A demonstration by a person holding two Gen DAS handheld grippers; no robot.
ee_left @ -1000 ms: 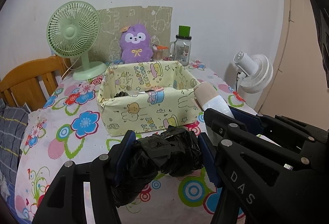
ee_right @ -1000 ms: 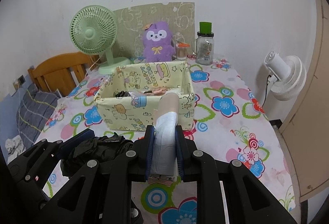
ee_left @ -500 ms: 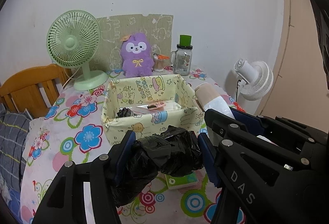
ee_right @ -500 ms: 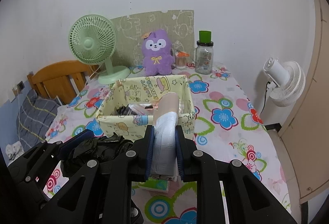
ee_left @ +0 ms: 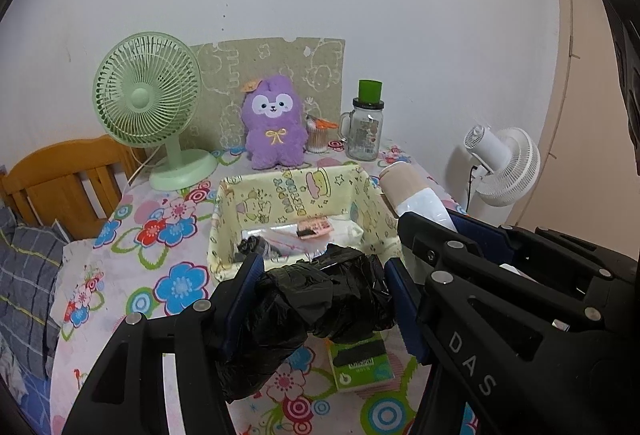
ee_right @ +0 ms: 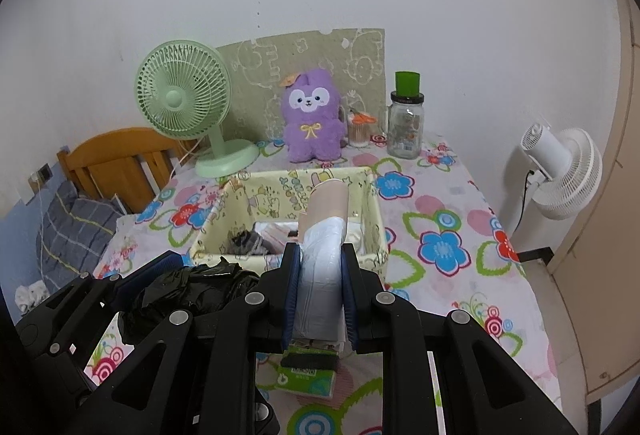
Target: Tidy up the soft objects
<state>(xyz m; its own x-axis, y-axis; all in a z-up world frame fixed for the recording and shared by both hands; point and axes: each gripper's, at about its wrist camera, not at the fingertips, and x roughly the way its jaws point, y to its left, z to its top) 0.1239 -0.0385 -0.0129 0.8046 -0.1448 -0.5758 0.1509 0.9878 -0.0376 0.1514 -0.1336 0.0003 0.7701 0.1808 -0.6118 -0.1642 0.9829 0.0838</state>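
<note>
My left gripper (ee_left: 320, 299) pinches a black bag (ee_left: 316, 299), my right gripper (ee_right: 318, 291) a white roll (ee_right: 322, 251), both above the table near the box (ee_left: 228, 259), which already holds some things; the green packet (ee_left: 360, 367) remains on the table.

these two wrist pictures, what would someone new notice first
First, the two loads up front: the left gripper is clamped on a crumpled black plastic bag, and the right gripper squeezes a white roll with a beige end. Behind them a yellow cartoon-print box sits open on the flowered tablecloth. At the wall stand a purple plush toy and a green fan.
</note>
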